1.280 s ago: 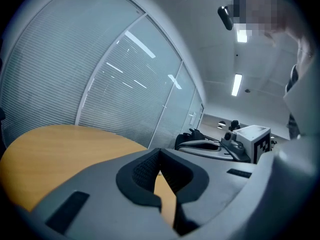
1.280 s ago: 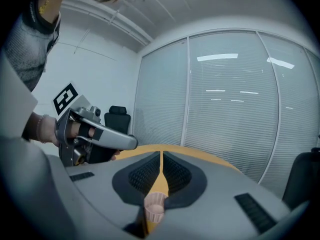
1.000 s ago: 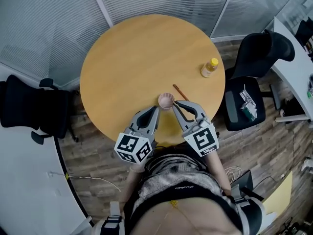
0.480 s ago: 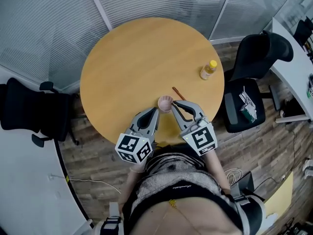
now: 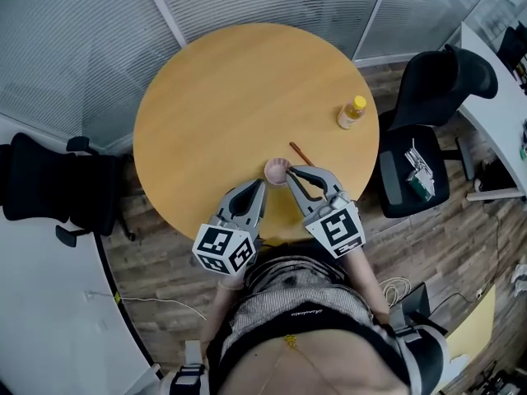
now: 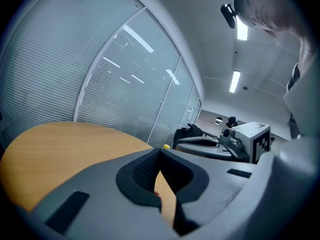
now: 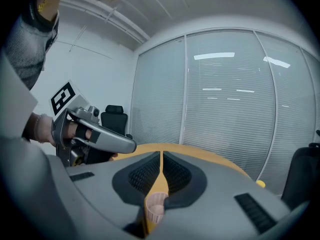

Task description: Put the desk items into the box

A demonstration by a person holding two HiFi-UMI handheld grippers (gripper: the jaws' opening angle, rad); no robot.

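Observation:
A small pink cup (image 5: 277,171) stands near the front edge of the round wooden table (image 5: 230,97). A thin brown stick (image 5: 301,154) lies just beyond it, and a yellow-capped bottle (image 5: 352,113) stands far right. My right gripper (image 5: 290,171) is shut, its tip right beside the cup. The cup (image 7: 155,208) shows through the gap below the right gripper's closed tips (image 7: 161,155). My left gripper (image 5: 262,185) hovers over the table edge, left of the cup. It is shut with nothing between its jaws (image 6: 160,151). I see no box in any view.
A black office chair (image 5: 428,130) stands at the right with small items on its seat (image 5: 417,175). Another black chair (image 5: 49,192) stands at the left. A white desk (image 5: 498,89) fills the right edge. Glass walls with blinds curve behind the table.
Only the head view has shifted slightly; the grippers, cup, stick and bottle keep their places.

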